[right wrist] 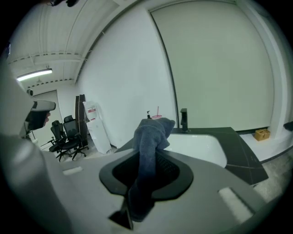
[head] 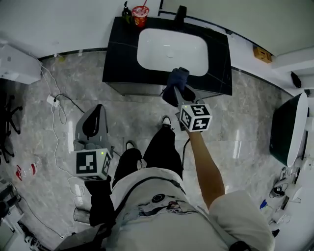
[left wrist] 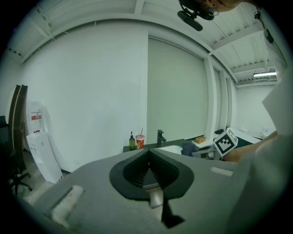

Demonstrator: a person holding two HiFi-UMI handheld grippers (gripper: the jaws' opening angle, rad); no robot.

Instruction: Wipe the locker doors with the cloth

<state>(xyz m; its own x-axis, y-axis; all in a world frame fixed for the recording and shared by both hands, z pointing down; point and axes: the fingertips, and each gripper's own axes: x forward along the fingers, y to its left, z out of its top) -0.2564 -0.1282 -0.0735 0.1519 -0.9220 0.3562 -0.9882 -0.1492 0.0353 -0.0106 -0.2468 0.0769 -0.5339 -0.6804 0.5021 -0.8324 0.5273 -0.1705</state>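
A blue-grey cloth (right wrist: pixel 151 136) is pinched between the jaws of my right gripper (right wrist: pixel 149 157), which is shut on it; its free end bunches up above the fingertips. In the head view that gripper (head: pixel 177 84) is held out over the front edge of the sink counter, the cloth (head: pixel 176 77) sticking out ahead of it. My left gripper (head: pixel 93 122) hangs lower at the left over the floor, its jaws together with nothing between them (left wrist: pixel 147 160). From the left gripper view the right gripper's marker cube (left wrist: pixel 226 142) and the cloth (left wrist: pixel 189 148) show at the right. No locker doors are in view.
A black counter (head: pixel 221 59) with a white basin (head: pixel 171 49) stands straight ahead, with a faucet (head: pixel 180 12), a dark bottle (head: pixel 126 12) and a red cup (head: pixel 140 15) at its back. Cables (head: pixel 56 110) trail over the marble floor at the left. Office chairs (right wrist: pixel 64 137) stand further left.
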